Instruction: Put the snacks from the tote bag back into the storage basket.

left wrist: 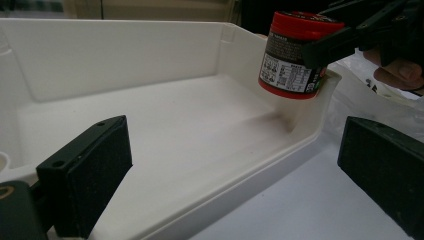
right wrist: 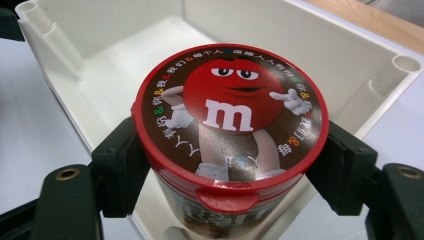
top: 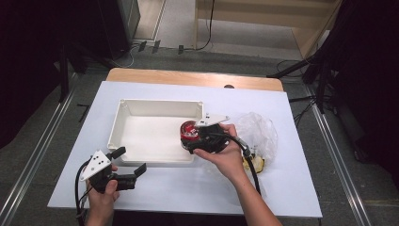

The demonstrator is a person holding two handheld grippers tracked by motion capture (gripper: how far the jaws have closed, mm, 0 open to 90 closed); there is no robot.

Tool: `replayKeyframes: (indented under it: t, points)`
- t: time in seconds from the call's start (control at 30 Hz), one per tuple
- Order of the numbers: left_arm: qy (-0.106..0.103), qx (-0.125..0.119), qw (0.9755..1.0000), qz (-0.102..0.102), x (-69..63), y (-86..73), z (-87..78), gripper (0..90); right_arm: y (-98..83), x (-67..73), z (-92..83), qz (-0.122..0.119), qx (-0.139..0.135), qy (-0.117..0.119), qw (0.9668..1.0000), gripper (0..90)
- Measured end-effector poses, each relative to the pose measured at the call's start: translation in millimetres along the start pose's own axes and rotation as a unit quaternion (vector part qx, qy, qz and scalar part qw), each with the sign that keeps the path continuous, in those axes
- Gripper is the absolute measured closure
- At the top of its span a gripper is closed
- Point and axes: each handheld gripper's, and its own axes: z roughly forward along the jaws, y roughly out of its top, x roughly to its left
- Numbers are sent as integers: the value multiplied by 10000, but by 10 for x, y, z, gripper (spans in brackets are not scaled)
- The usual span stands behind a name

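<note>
In the high view, the right claw (top: 195, 136) was clamped on a red-lidded candy tub (top: 189, 128) and held it over the right end of the white tray (top: 123, 117), close to the tray's right wall. The left claw (top: 130, 161) waited at the near left, just outside the tray's near wall, with its jaws apart and nothing between them. A crumpled plastic bag (top: 258, 132) lay on the worktop (top: 291, 188) to the right of the tray.

In the left gripper view, the tub (left wrist: 294, 55) hung in the air above the tray's corner (left wrist: 320, 107), its bottom clear of the tray floor.

In the right gripper view, both black pads pressed on the sides of the tub (right wrist: 230, 120), under its lid.

By my judgement, the picking up was done and the carrying was nearly done; what was left was to lower the tub into the tray and release it.
</note>
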Motion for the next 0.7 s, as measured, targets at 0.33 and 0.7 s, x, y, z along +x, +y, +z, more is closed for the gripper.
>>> replayKeyframes:
  t: [0.33, 0.7]
  points:
    - [9, 19, 10000, -8, 5, -2, 1, 11, -28, 12, 51, -74, 73, -18, 9999, 255]
    - [14, 29, 10000, 4, 3, -4, 3, 11, -74, 29, 113, -134, 224, -84, 9996, 255]
